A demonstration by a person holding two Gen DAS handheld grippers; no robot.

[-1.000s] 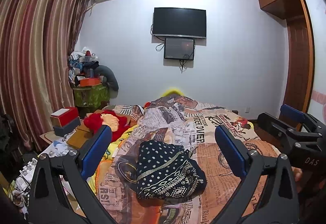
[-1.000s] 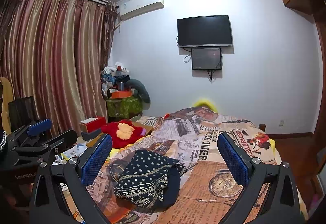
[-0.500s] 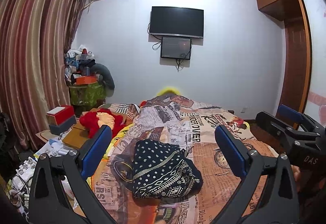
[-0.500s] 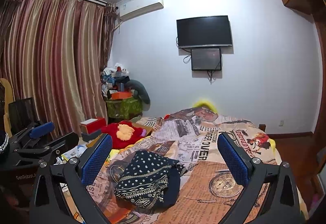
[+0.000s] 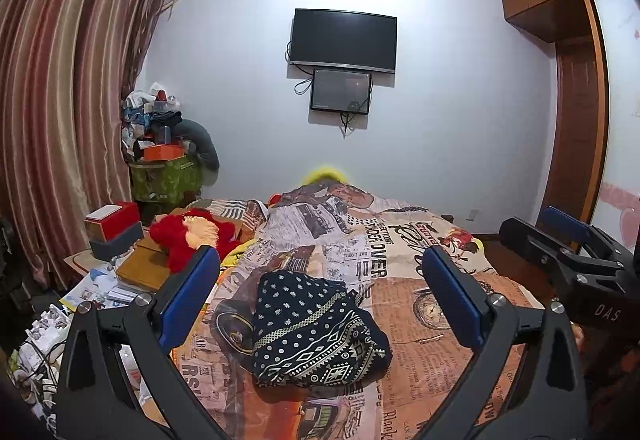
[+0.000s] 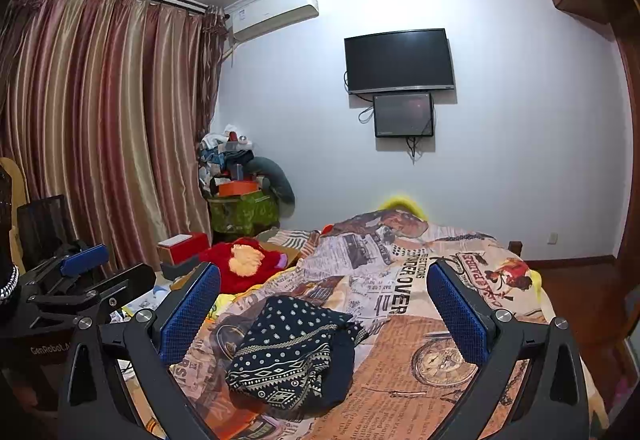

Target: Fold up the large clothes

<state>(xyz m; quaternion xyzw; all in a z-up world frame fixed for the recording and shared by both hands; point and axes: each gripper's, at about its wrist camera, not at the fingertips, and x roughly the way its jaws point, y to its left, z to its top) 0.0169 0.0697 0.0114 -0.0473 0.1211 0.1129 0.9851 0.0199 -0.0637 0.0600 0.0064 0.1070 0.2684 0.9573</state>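
Observation:
A dark navy garment [image 5: 312,332] with white dots and geometric bands lies bunched on the bed [image 5: 408,280], which is covered by a newspaper-print blanket. It also shows in the right wrist view as the same garment [image 6: 292,352]. My left gripper [image 5: 320,300] hovers above and short of it, open, nothing between its blue pads. My right gripper [image 6: 324,312] is likewise open and empty, held back from the garment. The right gripper [image 5: 568,252] shows at the right edge of the left wrist view, and the left gripper [image 6: 80,280] at the left of the right wrist view.
A red plush toy [image 5: 192,236], red box [image 5: 114,218], books and papers crowd the bed's left side. A cluttered green stand [image 5: 166,176] sits in the corner by curtains [image 5: 60,120]. A TV [image 5: 344,34] hangs on the far wall; a wooden wardrobe [image 5: 576,120] stands right.
Both views have shifted slightly; the left gripper has drifted a little so the garment sits marginally nearer centre. Both grippers stay open and the garment has not moved.

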